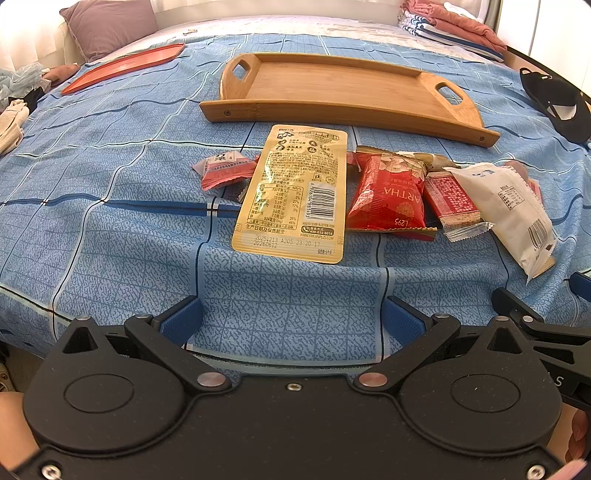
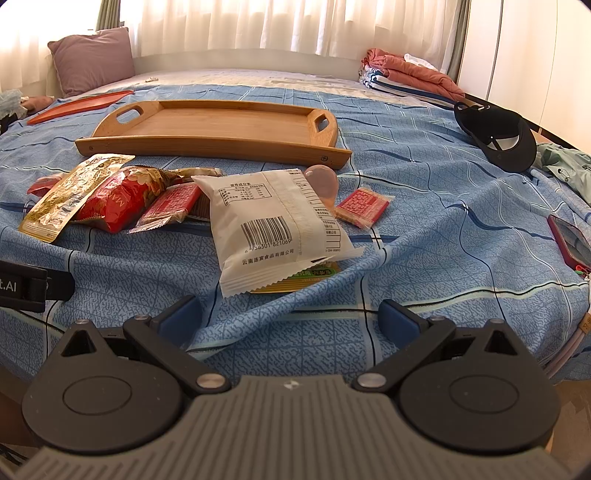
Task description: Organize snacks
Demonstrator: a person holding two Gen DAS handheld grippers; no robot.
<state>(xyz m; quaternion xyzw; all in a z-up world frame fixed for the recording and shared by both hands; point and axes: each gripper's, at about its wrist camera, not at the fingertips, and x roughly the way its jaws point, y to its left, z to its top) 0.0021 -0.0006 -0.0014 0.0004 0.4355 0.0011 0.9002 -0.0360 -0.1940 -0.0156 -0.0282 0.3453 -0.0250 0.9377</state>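
On the blue bedspread [image 1: 110,229], the snacks lay in a row before the empty wooden tray [image 1: 332,86]: a gold packet [image 1: 291,192] dated 20251213, a red "ARTHA" bag [image 1: 388,192], a white barcoded pack [image 2: 273,225]. Left gripper [image 1: 291,314] and right gripper [image 2: 291,314] gaped wide, empty, over bare cloth near the bed's edge.

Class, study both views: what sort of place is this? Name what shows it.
Most likely a bedroom: snacks lie on a bed's blue checked sheet, with a purple pillow at its far end and folded bedding beside the curtains.

Snack packets [image 1: 291,192] strewn before empty wooden tray [image 1: 332,85]
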